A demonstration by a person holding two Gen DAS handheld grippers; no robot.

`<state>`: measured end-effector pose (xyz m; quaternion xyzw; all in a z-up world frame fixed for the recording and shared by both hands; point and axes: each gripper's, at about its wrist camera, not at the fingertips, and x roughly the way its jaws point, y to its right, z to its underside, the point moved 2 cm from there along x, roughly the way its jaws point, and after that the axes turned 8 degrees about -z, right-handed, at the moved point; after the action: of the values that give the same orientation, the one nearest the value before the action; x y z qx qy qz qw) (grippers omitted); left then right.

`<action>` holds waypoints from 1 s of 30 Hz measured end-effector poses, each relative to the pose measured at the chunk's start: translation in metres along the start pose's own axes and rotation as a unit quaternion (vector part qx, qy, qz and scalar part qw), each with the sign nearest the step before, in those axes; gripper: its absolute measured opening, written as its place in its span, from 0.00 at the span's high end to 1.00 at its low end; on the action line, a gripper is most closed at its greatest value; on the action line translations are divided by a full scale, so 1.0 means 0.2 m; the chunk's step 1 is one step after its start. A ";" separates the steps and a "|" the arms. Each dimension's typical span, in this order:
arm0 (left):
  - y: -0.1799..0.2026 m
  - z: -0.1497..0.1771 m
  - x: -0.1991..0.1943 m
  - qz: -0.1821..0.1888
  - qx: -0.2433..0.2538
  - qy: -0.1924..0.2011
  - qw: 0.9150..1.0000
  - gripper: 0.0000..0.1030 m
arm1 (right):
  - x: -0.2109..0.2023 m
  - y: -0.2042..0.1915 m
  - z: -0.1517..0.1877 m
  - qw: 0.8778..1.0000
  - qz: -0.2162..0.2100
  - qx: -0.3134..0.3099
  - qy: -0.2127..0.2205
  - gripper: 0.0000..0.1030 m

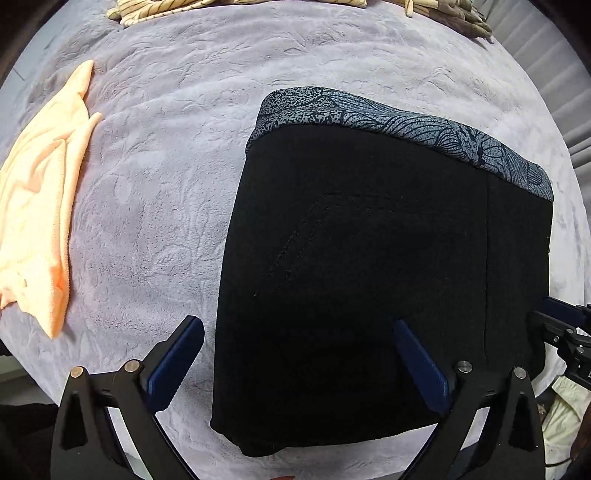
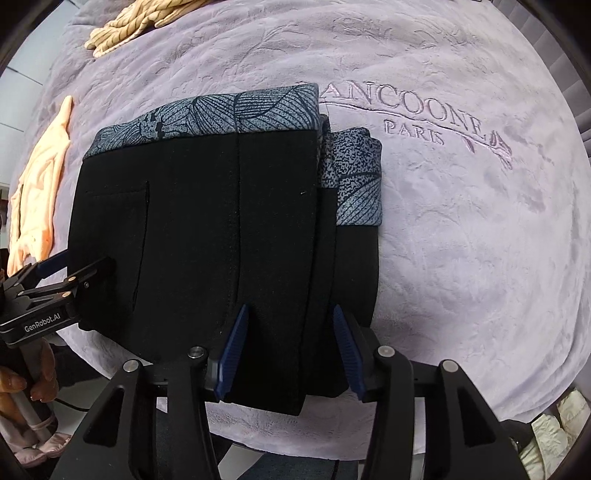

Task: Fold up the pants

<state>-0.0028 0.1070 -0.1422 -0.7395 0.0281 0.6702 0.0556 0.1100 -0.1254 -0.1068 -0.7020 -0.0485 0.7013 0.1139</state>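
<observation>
The black pants (image 1: 369, 280) lie folded into a compact stack on the lilac plush blanket (image 1: 166, 166), with a grey leaf-patterned band (image 1: 406, 125) along the far edge. My left gripper (image 1: 299, 325) is open, its jaws straddling the stack's near left corner. In the right wrist view the pants (image 2: 207, 229) show several folded layers and the patterned band (image 2: 229, 114). My right gripper (image 2: 290, 314) is open, its blue pads either side of the stack's near right edge. The left gripper (image 2: 70, 267) shows at the stack's left side.
An orange garment (image 1: 40, 206) lies on the blanket to the left. Beige patterned clothes (image 1: 177, 9) lie at the far edge. The blanket bears embroidered lettering (image 2: 410, 110) right of the pants. Pale items (image 2: 554, 428) lie below the bed's near edge.
</observation>
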 end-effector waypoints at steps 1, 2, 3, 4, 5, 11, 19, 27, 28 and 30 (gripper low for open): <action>0.00 0.00 0.00 -0.002 0.001 0.002 1.000 0.00 | 0.00 0.02 0.01 1.000 -0.002 0.001 0.000 0.47; 0.01 0.00 0.00 -0.003 0.002 0.003 1.000 0.00 | 0.00 0.02 0.01 1.000 -0.001 0.004 0.001 0.47; 0.01 0.01 0.00 -0.005 0.003 0.005 1.000 0.00 | 0.01 0.01 -0.01 1.000 0.000 0.005 0.001 0.47; 0.01 0.01 0.00 -0.006 0.003 0.006 1.000 0.00 | 0.01 0.01 -0.01 1.000 0.001 0.006 0.002 0.47; 0.02 0.01 0.00 -0.006 0.003 0.007 1.000 0.00 | 0.01 0.01 -0.01 1.000 0.003 0.006 0.002 0.47; 0.04 -0.01 0.02 0.003 -0.006 0.003 1.000 0.00 | 0.03 -0.03 -0.01 1.000 0.003 0.012 0.004 0.47; 0.05 0.02 -0.08 -0.010 0.026 0.022 0.999 0.00 | 0.04 -0.01 -0.04 0.999 0.045 0.019 -0.010 0.22; 0.04 0.09 -0.22 0.005 0.054 0.052 0.997 0.00 | -0.09 0.03 0.03 0.998 0.025 0.051 0.011 0.22; 0.04 0.10 -0.22 0.007 0.058 0.052 0.997 0.00 | -0.10 0.03 0.03 0.998 0.024 0.056 0.013 0.22; 0.05 0.11 -0.23 0.007 0.063 0.054 0.996 0.00 | -0.13 0.03 0.06 0.997 0.019 0.069 0.021 0.22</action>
<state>-0.0304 0.0981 -0.0989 -0.7696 0.0789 0.6263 0.0958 0.0972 -0.1362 -0.0823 -0.7082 0.0157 0.6898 0.1496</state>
